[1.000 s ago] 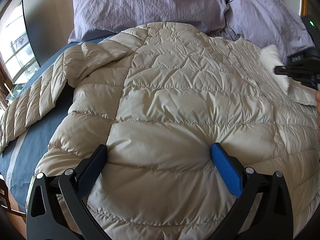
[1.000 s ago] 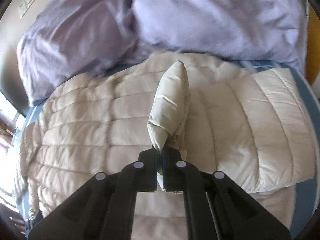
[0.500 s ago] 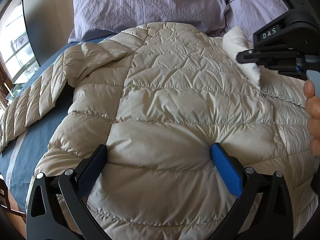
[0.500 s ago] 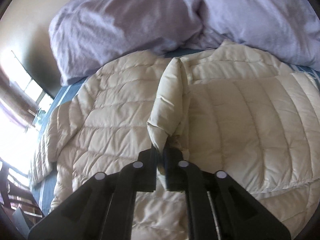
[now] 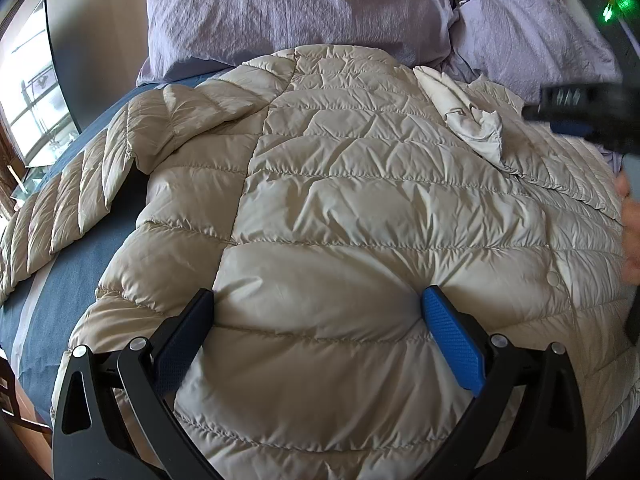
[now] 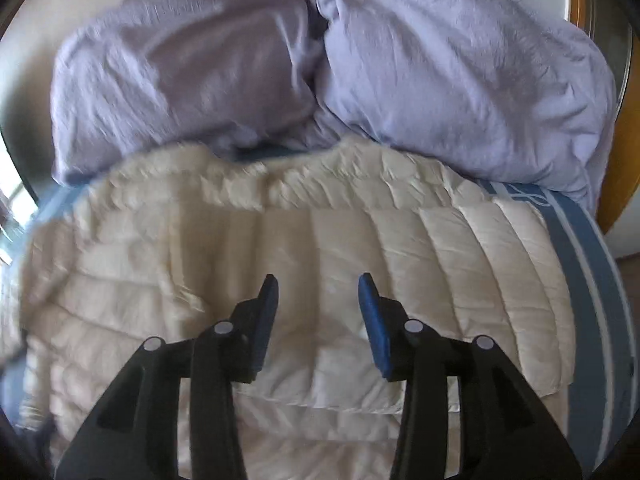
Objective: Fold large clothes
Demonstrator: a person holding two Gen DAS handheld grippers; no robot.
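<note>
Beige quilted puffer jacket (image 5: 360,208) lies spread on blue bedsheet (image 5: 60,288), directly ahead of and beneath both grippers. Fabric glossy, creased, stitched in horizontal channels. One sleeve (image 5: 68,200) stretches out far left of left gripper (image 5: 318,306); other sleeve folded across body, crumpled cuff (image 5: 476,128) ahead-right. Left gripper spread wide, tips pressing jacket. Right gripper (image 6: 318,290) opening, nothing between jaws. Lilac pillows (image 6: 320,72) beyond collar.

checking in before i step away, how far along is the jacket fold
Early. Done: one sleeve lies folded across the jacket. In hand: the right gripper has nothing between its opening jaws; the left gripper presses open on the hem. Left: the other sleeve sprawls on the bed, body unfolded.
</note>
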